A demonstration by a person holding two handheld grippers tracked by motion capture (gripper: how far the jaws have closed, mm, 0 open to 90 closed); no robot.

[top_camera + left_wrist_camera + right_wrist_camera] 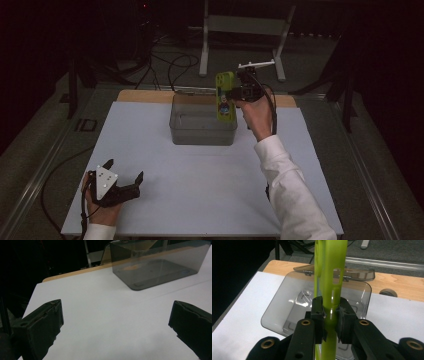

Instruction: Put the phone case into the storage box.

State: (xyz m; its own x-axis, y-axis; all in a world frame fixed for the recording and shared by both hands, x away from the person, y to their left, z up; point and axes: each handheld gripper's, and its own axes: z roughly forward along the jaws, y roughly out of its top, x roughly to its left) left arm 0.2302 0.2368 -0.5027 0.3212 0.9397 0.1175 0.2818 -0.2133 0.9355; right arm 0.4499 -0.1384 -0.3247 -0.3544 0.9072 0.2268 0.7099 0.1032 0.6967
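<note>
Lower left of the high view: left tool (125,172), jaws wide apart, nothing between them, low over the white worktop (200,195). Upper centre: right tool (234,93), jaws clamped on a flat lime-green toy (225,96); in the right gripper view the black pads (319,312) pinching its thin edge from both sides. Toy held in the air over the right end of a smoky clear plastic bin (200,131), above its rim. Bin interior bare; hinged lid (357,273) open behind it, toward the top of the frame. Toy's long axis roughly upright, broad face toward the camera in the high view.
</note>
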